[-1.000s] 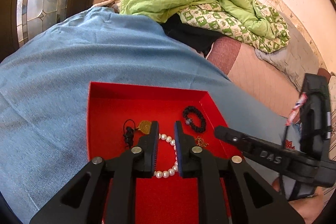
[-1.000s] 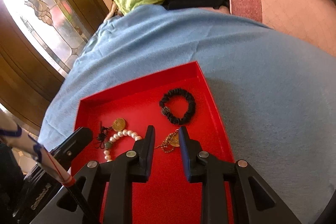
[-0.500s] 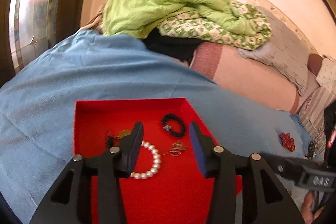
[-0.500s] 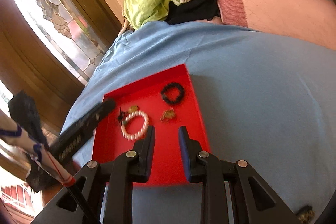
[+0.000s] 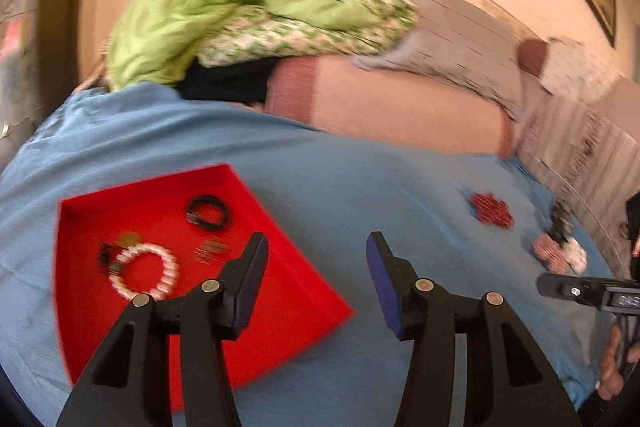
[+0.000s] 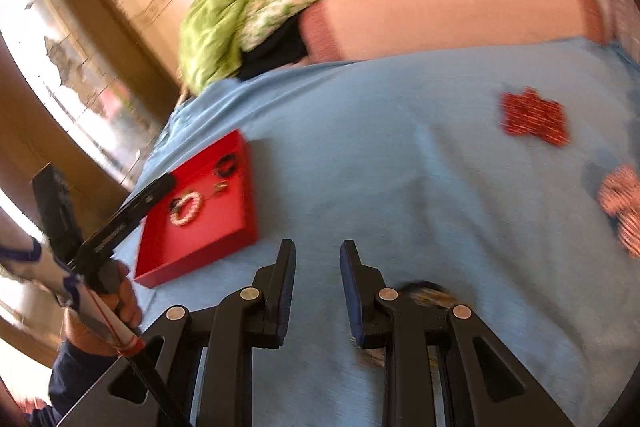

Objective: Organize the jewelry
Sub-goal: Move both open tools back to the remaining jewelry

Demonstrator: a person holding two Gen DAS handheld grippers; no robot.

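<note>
Blue cloth (image 5: 340,187) covers the bed, with a green quilt (image 5: 224,11) heaped at twelve o'clock against the wall. On the cloth sits a red tray (image 5: 288,291), at nine o'clock of the left gripper (image 5: 316,263); inside it lie a pearl bracelet (image 5: 144,273), a black bracelet (image 5: 208,213) and a small gold piece (image 5: 210,251). Jaws of the left gripper have just been opening and stand well apart, nothing between them. Loose on the cloth at three o'clock of the tray lie a red beaded piece (image 6: 534,117) and a pink beaded piece (image 6: 622,203). The right gripper (image 6: 318,283) hangs over bare cloth with a narrow gap between its jaws, empty; a dark and gold piece (image 6: 428,289) lies partly hidden behind its right finger
</note>
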